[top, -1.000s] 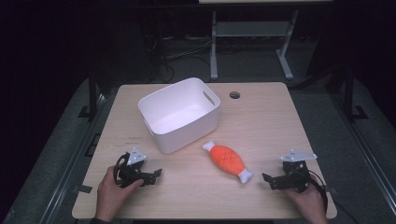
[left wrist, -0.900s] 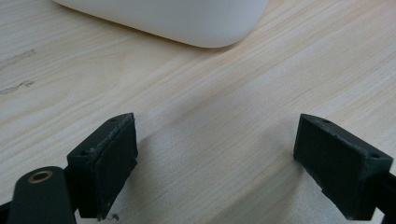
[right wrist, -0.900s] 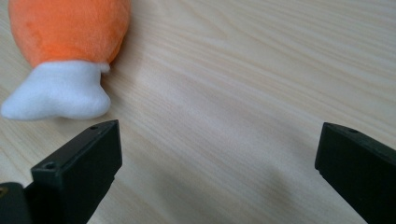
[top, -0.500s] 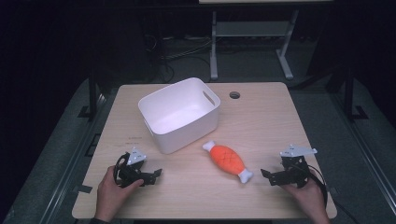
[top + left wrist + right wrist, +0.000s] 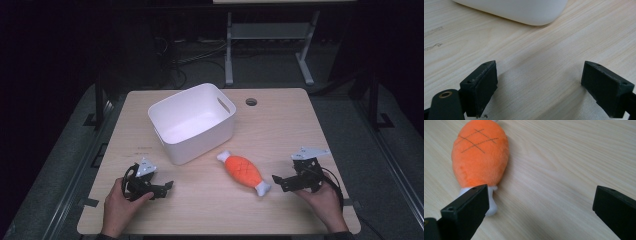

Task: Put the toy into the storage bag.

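Note:
An orange plush drumstick toy (image 5: 244, 171) with white bone ends lies on the wooden table, right of centre. A white plastic bin (image 5: 192, 123) stands empty behind it, toward the left. My right gripper (image 5: 279, 182) is open, just right of the toy's near white end, jaws pointing left. In the right gripper view the toy (image 5: 479, 157) lies ahead of the left jaw, with bare wood between the jaws. My left gripper (image 5: 166, 188) rests open near the front left, pointing right. The left gripper view has the bin's lower wall (image 5: 519, 11) ahead.
The table (image 5: 280, 130) has a round cable hole (image 5: 251, 102) at the back. A metal stand (image 5: 265, 35) and cables sit on the dark floor behind. Bare wood lies between the two grippers in front of the toy.
My right gripper has moved slightly up and left, closer to the toy's white end. The left gripper, toy and bin have stayed put.

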The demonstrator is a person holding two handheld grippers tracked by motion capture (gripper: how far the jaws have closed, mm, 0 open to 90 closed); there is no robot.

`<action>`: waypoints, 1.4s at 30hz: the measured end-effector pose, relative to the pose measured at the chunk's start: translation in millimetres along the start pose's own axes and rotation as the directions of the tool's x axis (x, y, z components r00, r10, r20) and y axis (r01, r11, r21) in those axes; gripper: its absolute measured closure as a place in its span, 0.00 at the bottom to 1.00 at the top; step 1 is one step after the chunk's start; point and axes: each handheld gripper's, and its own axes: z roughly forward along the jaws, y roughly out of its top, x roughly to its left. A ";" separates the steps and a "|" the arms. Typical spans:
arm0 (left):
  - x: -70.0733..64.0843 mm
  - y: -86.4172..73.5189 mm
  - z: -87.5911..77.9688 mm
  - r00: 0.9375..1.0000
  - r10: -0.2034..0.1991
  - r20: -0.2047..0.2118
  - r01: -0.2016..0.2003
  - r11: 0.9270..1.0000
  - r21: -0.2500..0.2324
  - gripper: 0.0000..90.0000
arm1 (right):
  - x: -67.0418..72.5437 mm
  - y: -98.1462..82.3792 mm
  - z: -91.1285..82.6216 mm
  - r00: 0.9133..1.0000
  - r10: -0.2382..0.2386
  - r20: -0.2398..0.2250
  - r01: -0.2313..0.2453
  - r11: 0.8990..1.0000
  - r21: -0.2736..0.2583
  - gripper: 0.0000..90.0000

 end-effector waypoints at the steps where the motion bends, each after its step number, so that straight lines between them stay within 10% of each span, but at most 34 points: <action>1: 0.0 0.0 0.0 1.000 0.000 0.000 0.000 1.000 0.000 0.14 | 1.1 3.6 1.6 1.000 -0.007 -0.004 0.007 1.000 0.001 0.00; 42: 0.0 0.0 0.1 1.000 0.000 0.000 0.000 1.000 -0.002 0.14 | 38.2 70.8 37.6 0.988 -0.103 -0.114 0.114 0.989 0.092 0.00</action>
